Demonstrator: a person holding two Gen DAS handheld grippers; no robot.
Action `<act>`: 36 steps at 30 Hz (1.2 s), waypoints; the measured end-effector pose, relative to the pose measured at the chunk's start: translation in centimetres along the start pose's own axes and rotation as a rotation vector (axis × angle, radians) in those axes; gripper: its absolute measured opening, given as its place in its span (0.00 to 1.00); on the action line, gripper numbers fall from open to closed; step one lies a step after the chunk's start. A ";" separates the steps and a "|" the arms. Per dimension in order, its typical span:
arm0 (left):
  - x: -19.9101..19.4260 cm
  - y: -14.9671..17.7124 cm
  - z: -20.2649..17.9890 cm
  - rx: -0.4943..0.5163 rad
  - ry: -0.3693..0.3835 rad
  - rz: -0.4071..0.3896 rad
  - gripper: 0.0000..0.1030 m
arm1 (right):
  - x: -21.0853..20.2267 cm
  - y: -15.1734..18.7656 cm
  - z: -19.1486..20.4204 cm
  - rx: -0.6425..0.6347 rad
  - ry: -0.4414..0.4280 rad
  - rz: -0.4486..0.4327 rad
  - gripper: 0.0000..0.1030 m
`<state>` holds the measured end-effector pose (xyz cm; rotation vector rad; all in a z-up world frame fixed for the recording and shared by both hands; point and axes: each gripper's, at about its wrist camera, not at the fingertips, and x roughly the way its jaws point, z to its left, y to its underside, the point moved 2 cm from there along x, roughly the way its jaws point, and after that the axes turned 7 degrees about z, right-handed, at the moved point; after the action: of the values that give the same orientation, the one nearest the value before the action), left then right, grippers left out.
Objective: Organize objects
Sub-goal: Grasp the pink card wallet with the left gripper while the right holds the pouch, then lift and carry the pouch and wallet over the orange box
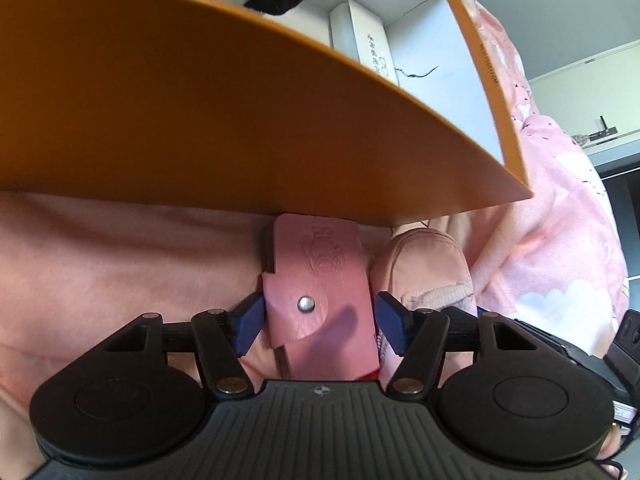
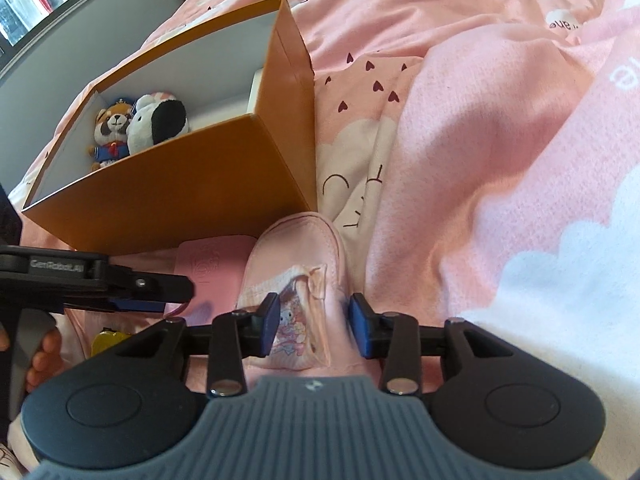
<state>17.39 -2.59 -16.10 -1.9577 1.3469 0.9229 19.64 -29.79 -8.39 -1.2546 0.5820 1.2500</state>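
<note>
A pink leather key case (image 1: 316, 264) with a metal snap lies on the pink bedding, right against the wall of an orange box (image 1: 200, 112). My left gripper (image 1: 320, 324) is open, with one blue pad on each side of the case. Beside the case on its right lies a pale pink pouch (image 1: 424, 264) with a cartoon print. In the right wrist view the pouch (image 2: 296, 256) lies between the pads of my right gripper (image 2: 314, 326), which is open; its right pad stands clear of the fabric. The key case (image 2: 216, 260) shows to the pouch's left.
The orange box (image 2: 180, 184) holds a black-and-white plush (image 2: 160, 122), a sailor-dressed plush (image 2: 110, 128) and a white carton (image 1: 360, 36). Rumpled pink bedding (image 2: 480, 140) lies all around. A small yellow object (image 2: 110, 340) sits near a person's hand (image 2: 44, 356).
</note>
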 end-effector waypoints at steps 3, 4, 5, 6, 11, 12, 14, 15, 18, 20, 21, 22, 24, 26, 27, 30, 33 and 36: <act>1.0 -0.3 0.1 -0.002 -0.006 0.009 0.67 | 0.4 -0.1 -0.3 0.010 -0.016 0.003 0.46; 1.2 -0.3 0.1 -0.001 -0.014 0.011 0.63 | 0.6 -0.2 -0.4 0.016 -0.023 0.003 0.46; 1.3 -0.3 0.1 0.002 -0.024 0.013 0.60 | 0.8 -0.2 -0.5 0.022 -0.027 0.003 0.46; 1.3 -0.3 0.0 0.008 -0.031 0.012 0.55 | 1.0 -0.2 -0.7 0.029 -0.028 0.004 0.46; 0.7 0.0 -0.5 0.047 -0.047 -0.006 0.38 | 1.4 -0.3 -1.3 0.060 -0.037 0.014 0.30; 0.5 0.2 -0.7 0.061 -0.050 -0.014 0.35 | 1.3 -0.3 -1.3 0.065 -0.038 0.014 0.25; 0.0 0.6 -1.1 0.092 -0.060 -0.027 0.34 | 0.9 -0.2 -1.1 0.066 -0.040 0.010 0.22; -0.3 0.6 -0.9 0.104 -0.066 -0.035 0.34 | 0.7 -0.1 -0.9 0.056 -0.037 0.007 0.21; -1.4 1.4 -1.1 0.131 -0.074 -0.062 0.34 | -0.3 0.0 0.2 0.007 -0.017 -0.010 0.18; -2.3 1.9 -1.2 0.144 -0.070 -0.083 0.33 | -1.1 0.1 1.2 -0.033 -0.003 -0.024 0.18; -2.8 2.1 -1.2 0.146 -0.063 -0.092 0.33 | -1.6 0.2 1.7 -0.050 -0.003 -0.030 0.18; -3.4 2.3 -1.3 0.148 -0.053 -0.104 0.33 | -2.1 0.3 2.1 -0.062 -0.005 -0.036 0.18; -4.6 2.7 -1.4 0.155 -0.033 -0.128 0.32 | -3.0 0.4 2.9 -0.083 -0.006 -0.050 0.18; -5.8 3.2 -1.6 0.166 -0.010 -0.153 0.32 | -4.0 0.4 3.7 -0.105 -0.001 -0.068 0.17; -6.5 3.3 -1.7 0.171 0.001 -0.166 0.32 | -4.6 0.3 4.1 -0.114 0.002 -0.079 0.17; -8.5 3.9 -1.9 0.188 0.039 -0.206 0.32 | -6.8 0.3 5.3 -0.144 0.006 -0.118 0.17; -10.3 4.2 -2.3 0.189 0.094 -0.244 0.32 | -8.8 0.1 6.3 -0.166 0.004 -0.160 0.17; -11.8 3.5 -3.3 0.191 0.147 -0.288 0.31 | -10.6 -0.5 7.1 -0.178 -0.001 -0.204 0.17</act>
<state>11.82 0.09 -5.01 -2.0315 1.1432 0.5050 14.91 -27.14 3.22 -1.4240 0.3368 1.1492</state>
